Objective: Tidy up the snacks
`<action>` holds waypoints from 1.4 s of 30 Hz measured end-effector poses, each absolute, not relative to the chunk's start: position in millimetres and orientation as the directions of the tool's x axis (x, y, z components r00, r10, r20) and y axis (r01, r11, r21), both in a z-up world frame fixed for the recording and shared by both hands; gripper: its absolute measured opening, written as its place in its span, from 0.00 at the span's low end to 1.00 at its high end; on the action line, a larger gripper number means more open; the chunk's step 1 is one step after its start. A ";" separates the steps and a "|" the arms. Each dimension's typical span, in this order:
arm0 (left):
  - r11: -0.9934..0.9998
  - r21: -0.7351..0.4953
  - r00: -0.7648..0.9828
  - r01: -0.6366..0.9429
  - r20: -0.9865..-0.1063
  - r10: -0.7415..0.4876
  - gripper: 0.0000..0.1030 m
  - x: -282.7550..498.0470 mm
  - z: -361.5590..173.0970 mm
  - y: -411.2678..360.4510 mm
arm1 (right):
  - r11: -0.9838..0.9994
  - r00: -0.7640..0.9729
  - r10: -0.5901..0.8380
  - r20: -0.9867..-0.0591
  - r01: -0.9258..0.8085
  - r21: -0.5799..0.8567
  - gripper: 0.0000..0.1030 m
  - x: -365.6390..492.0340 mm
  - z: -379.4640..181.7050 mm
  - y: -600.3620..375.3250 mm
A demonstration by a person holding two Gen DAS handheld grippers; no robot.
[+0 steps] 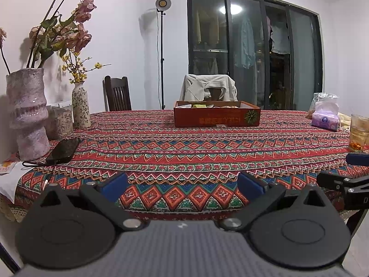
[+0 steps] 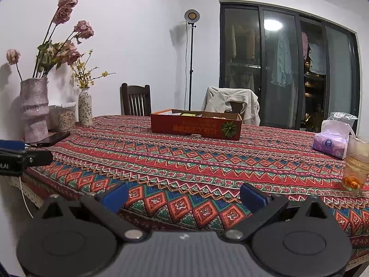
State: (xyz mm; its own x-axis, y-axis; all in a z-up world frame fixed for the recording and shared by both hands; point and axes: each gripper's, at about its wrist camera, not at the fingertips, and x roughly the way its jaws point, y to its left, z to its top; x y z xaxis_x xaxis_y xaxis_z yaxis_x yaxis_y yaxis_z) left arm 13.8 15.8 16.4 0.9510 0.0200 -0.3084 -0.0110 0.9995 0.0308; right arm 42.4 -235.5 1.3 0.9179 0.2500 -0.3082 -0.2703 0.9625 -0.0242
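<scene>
Snack box (image 1: 216, 114), red cardboard tray, sits mid-worktop toward the far side, with packets lying inside it, their sort too low to read; cloth around it bare, so this fits either snacks all gathered in or a sort still due inside. Both grippers, left (image 1: 182, 185) and right (image 2: 184, 195), hover at my near edge of the worktop (image 1: 184, 152), jaws spread wide, pinching nothing. Any reach toward the box I'd keep high enough to see over its wall, clear of the glass (image 2: 356, 166) and tissue pack (image 2: 331, 144) on the right.
</scene>
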 end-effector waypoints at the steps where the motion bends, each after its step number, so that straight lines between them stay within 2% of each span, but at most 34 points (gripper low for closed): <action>1: 0.999 0.031 0.951 -0.011 -0.308 0.020 1.00 13.7 16.5 15.9 | 0.962 0.917 0.251 -0.311 -0.272 -0.026 1.00 42.5 1.0 -234.4; 42: 1.000 0.025 0.953 0.000 -0.301 0.007 1.00 13.4 16.3 14.5 | 0.964 0.922 0.243 -0.300 -0.264 -0.031 1.00 40.6 -0.2 -233.5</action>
